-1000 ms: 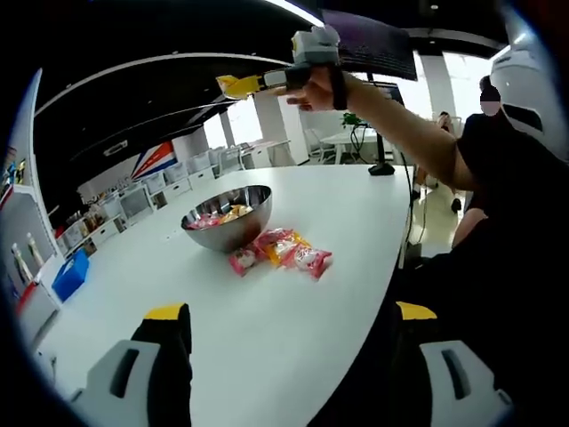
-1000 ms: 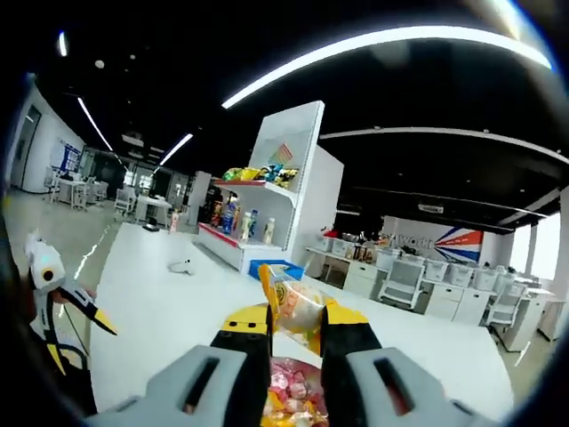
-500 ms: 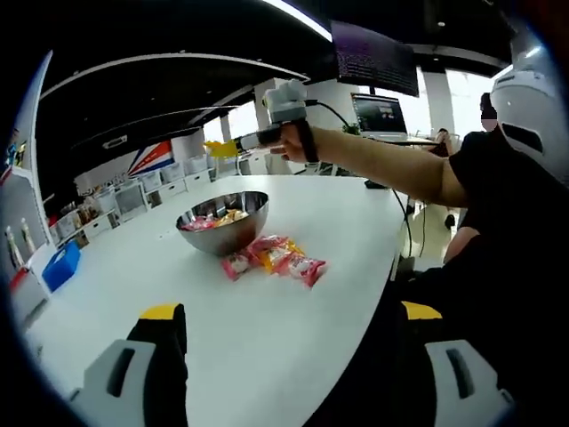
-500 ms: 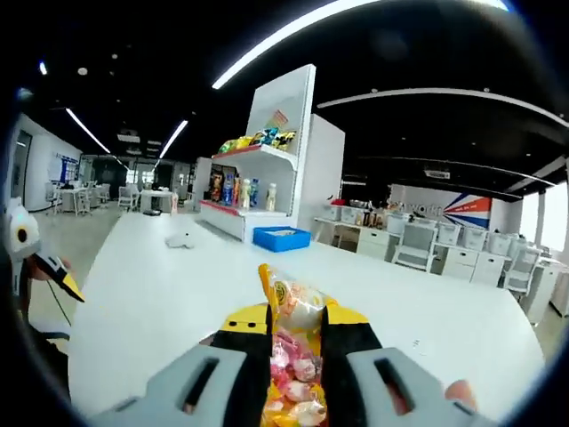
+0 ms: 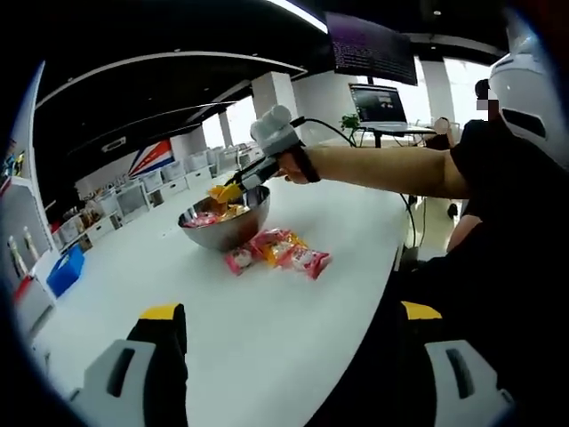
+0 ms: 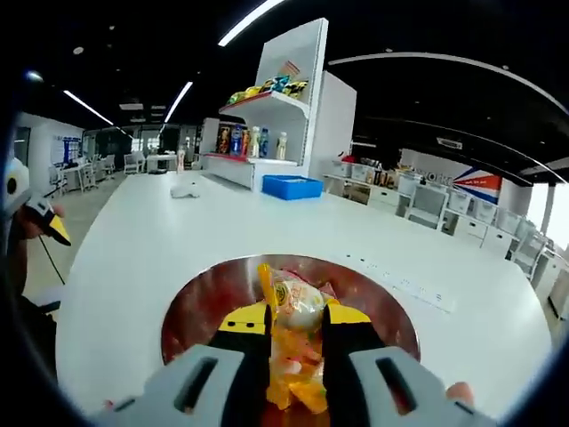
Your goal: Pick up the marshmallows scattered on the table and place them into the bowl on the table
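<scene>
A steel bowl [image 5: 227,227] holding several marshmallow packets stands mid-table. Three pink and yellow marshmallow packets [image 5: 277,253] lie on the white table [image 5: 267,347] beside its right side. My right gripper [image 5: 233,189], held in a hand, hangs over the bowl with a yellow packet in its tips. In the right gripper view, that gripper [image 6: 296,318] is shut on the clear yellow marshmallow packet [image 6: 298,302] directly above the bowl [image 6: 200,302]. My left gripper [image 5: 290,313] stands open near the table's front, nothing between its jaws. It also appears at the left edge as left gripper [image 6: 40,222].
A white shelf unit [image 6: 280,116] with bottles and snacks stands beyond the table. A blue tray [image 6: 292,187] and a small white object [image 6: 184,189] lie on the far part of the table. A laptop [image 5: 378,102] sits behind the person's arm [image 5: 391,169].
The right gripper has come down from high above the table to just over the bowl, still holding the packet. The left gripper has stayed open in about the same place.
</scene>
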### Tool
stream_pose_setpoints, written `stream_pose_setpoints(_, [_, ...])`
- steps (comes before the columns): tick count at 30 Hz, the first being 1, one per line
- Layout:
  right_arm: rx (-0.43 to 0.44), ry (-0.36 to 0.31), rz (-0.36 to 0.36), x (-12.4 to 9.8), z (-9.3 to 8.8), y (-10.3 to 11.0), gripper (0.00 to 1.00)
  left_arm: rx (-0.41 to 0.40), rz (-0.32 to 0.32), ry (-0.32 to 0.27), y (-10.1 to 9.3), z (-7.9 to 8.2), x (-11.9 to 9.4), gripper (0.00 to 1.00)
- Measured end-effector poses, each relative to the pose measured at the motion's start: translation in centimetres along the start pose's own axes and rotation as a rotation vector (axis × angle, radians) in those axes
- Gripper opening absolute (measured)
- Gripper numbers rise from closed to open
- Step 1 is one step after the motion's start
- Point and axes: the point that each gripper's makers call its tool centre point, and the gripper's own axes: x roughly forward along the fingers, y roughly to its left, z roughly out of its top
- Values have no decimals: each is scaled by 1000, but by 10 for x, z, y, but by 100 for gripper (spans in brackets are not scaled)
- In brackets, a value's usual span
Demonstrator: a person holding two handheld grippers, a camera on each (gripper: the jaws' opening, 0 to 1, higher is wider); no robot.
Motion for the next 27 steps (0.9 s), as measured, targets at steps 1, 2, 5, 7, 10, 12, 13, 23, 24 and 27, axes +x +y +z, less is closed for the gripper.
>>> stream_pose_setpoints(1, [-7, 5, -2, 0, -1, 0, 18, 0, -2, 1, 0, 0, 0, 95])
stream_pose_setpoints(2, [-14, 10, -4, 0, -3, 1, 18, 0, -3, 1, -1, 0, 0, 95])
stream_pose_setpoints(5, [-23, 27, -33, 2, -7, 0, 18, 4, -7, 3, -1, -1, 0, 95])
stream_pose_setpoints(7, [-19, 31, -56, 1, -9, -4, 18, 6, -11, 4, -2, -1, 0, 95])
stream_pose_setpoints(10, [-14, 37, -72, 0, -10, -6, 18, 13, -7, 10, -1, -3, -1, 95])
stream_pose_setpoints(12, [-6, 34, -76, -1, -10, -6, 19, 14, -9, 10, -1, -3, -2, 95])
stream_pose_setpoints(13, [-4, 32, -75, -1, -10, -5, 22, 14, -9, 8, -1, -3, -2, 95])
stream_pose_setpoints(23, [83, -55, -98, 2, 4, -6, 93, 19, -9, 26, 0, -9, -1, 95])
stream_pose_setpoints(24, [79, -63, -100, 2, 6, -5, 97, 19, -8, 24, 0, -8, -1, 95])
stream_pose_setpoints(27, [70, -75, -102, -1, 11, -4, 97, 16, -6, 19, 0, -7, -1, 95])
